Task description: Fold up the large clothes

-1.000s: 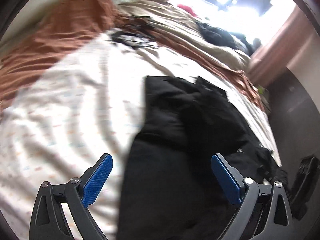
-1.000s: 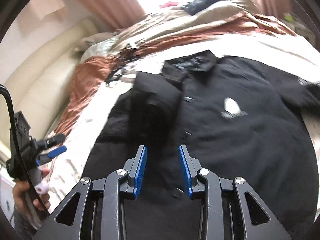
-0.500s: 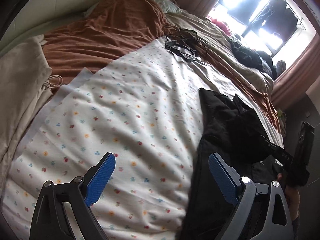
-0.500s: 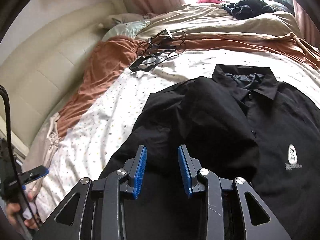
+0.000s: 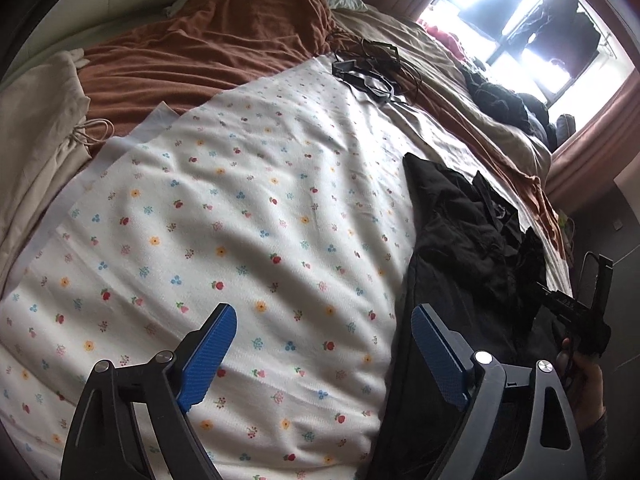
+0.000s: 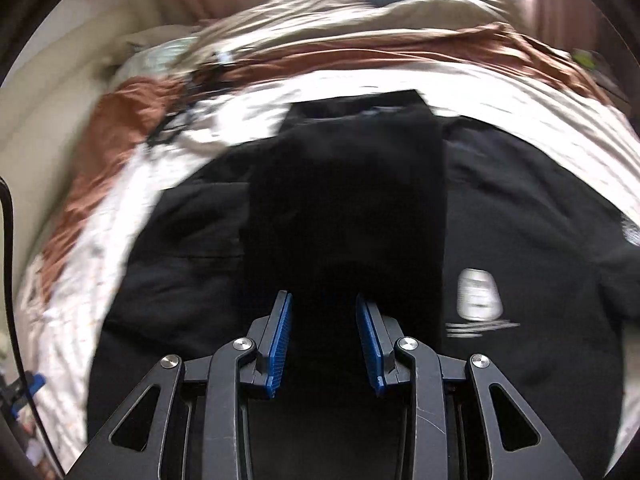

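A black collared shirt point(image 6: 540, 208) with a white chest logo point(image 6: 478, 294) lies face up on a flowered sheet point(image 5: 240, 220). One sleeve point(image 6: 348, 184) is folded lengthwise over its front. My right gripper point(image 6: 323, 297) hovers low over that sleeve, its jaws a narrow gap apart and pressing on nothing; this view is motion-blurred. My left gripper point(image 5: 324, 314) stands wide over the sheet with its jaws closing. Only sheet lies between them, and the shirt's point(image 5: 452, 240) left edge runs under its right finger. A person's hand point(image 5: 582, 384) shows at the far right.
A brown blanket point(image 5: 208, 44) and a cream cloth point(image 5: 44, 120) lie bunched at the head of the bed. Black cables point(image 5: 372, 72) rest past the sheet's far edge. A beige duvet with dark clothes point(image 5: 500, 100) lies toward the bright window.
The left view has swung from the shirt to the flowered sheet, and its jaws have narrowed a little. The right gripper has dropped closer over the folded sleeve, its gap unchanged.
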A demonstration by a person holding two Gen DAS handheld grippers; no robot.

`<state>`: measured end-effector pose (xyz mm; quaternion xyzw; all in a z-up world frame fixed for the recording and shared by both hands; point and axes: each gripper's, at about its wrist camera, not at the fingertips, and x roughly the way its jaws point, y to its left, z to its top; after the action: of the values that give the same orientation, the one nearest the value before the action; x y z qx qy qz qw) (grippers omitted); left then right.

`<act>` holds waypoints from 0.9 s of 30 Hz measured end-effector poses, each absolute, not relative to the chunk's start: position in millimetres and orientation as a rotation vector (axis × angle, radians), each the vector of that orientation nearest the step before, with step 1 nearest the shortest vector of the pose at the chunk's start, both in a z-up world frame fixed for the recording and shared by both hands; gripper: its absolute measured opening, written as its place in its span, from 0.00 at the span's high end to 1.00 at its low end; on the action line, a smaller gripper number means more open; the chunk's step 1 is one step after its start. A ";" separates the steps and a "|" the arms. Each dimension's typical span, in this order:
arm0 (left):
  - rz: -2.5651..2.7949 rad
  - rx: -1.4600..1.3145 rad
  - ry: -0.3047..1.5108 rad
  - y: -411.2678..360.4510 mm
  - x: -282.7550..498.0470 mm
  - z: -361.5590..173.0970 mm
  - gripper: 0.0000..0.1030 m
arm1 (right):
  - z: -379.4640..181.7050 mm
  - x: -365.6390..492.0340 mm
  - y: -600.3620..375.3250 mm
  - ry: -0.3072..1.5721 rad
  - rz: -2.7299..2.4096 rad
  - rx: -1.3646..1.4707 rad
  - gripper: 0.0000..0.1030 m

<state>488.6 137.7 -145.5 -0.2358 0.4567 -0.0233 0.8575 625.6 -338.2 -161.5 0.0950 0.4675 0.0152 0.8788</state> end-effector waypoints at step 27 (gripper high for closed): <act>-0.036 -0.483 0.966 142.1 483.5 -158.0 0.13 | -178.5 651.6 -314.1 0.998 -0.047 -0.079 0.88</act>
<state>483.5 142.1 -158.0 -0.2301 0.4600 -0.0170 0.8574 651.6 -314.1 -178.5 -0.0381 0.4785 -0.0224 0.8769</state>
